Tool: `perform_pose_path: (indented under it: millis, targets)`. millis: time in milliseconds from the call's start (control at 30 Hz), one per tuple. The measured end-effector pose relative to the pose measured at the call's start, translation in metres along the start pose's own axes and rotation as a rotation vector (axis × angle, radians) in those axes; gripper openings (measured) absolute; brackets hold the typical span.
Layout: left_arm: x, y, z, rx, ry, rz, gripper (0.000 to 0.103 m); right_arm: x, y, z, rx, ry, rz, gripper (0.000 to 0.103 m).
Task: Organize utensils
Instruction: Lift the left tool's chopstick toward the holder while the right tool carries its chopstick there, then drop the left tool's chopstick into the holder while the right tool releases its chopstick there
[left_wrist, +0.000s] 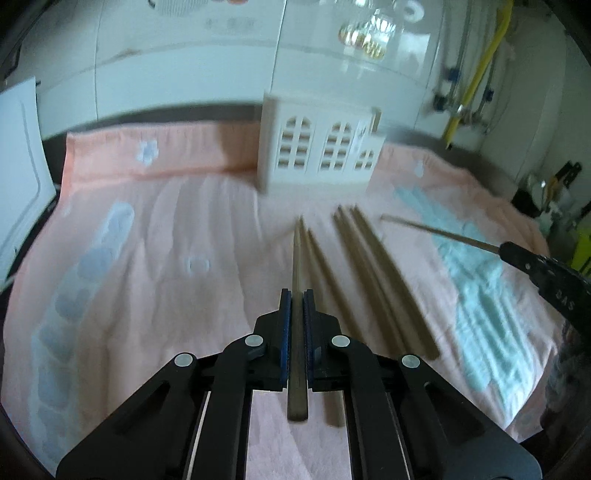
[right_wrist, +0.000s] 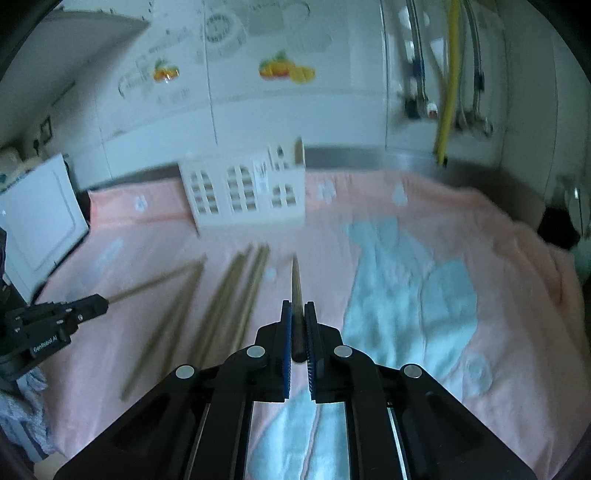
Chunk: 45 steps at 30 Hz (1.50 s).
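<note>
Pink towel (left_wrist: 207, 206) showing pale blue prints; white holder (left_wrist: 317, 147) with arched cutouts at 12 o'clock; tan chopsticks (left_wrist: 373, 273); blue pads (left_wrist: 284, 332).

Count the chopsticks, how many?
5 chopsticks: one in the left gripper, one in the right gripper, three lying on the towel between them; blur may hide more.

Both wrist views look forward, low over the pink towel (left_wrist: 177, 229) (close), sharing the white holder (right_wrist: 243, 192)

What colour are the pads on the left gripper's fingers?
Blue, ridged pads on the black left gripper, shut on a brown wooden chopstick; left wrist view shows it best.
</note>
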<state>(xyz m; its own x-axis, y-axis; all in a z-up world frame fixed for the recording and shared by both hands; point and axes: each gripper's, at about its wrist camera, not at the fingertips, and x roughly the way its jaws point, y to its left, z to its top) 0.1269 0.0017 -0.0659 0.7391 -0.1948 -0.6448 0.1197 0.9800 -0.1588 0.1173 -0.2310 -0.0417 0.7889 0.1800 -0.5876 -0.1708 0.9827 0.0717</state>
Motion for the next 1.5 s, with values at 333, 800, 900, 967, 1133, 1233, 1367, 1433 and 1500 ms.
perform_pose_path:
  millis: [333, 800, 900, 967, 1133, 1233, 1367, 1433, 1500]
  targets:
    - [-0.01, 0.002, 0.043, 0.031, -0.058, -0.041, 0.005, 0.005, 0.004, 0.056, -0.069, -0.042, 0.062, 0.007]
    - [-0.023, -0.019, 0.115, 0.159, -0.125, -0.039, 0.005, -0.005, -0.005, 0.178, -0.09, -0.121, 0.134, 0.007]
    - [-0.035, -0.022, 0.129, 0.169, -0.152, -0.064, 0.005, -0.003, -0.004, 0.203, -0.094, -0.147, 0.122, 0.007]
    - [-0.048, -0.023, 0.141, 0.175, -0.181, -0.074, 0.005, -0.004, -0.003, 0.22, -0.09, -0.177, 0.118, 0.007]
    - [-0.068, -0.025, 0.169, 0.202, -0.253, -0.042, 0.005, 0.003, 0.001, 0.256, -0.066, -0.239, 0.12, 0.007]
    - [-0.068, -0.027, 0.183, 0.22, -0.289, 0.005, 0.005, 0.018, 0.007, 0.264, -0.063, -0.237, 0.111, 0.007]
    - [-0.048, -0.024, 0.198, 0.225, -0.266, 0.047, 0.005, 0.045, 0.015, 0.263, -0.082, -0.204, 0.098, 0.007]
    - [-0.035, -0.021, 0.202, 0.218, -0.243, 0.049, 0.005, 0.056, 0.019, 0.259, -0.099, -0.196, 0.086, 0.007]
    - [-0.02, -0.016, 0.207, 0.2, -0.197, 0.029, 0.005, 0.068, 0.022, 0.256, -0.108, -0.164, 0.084, 0.007]
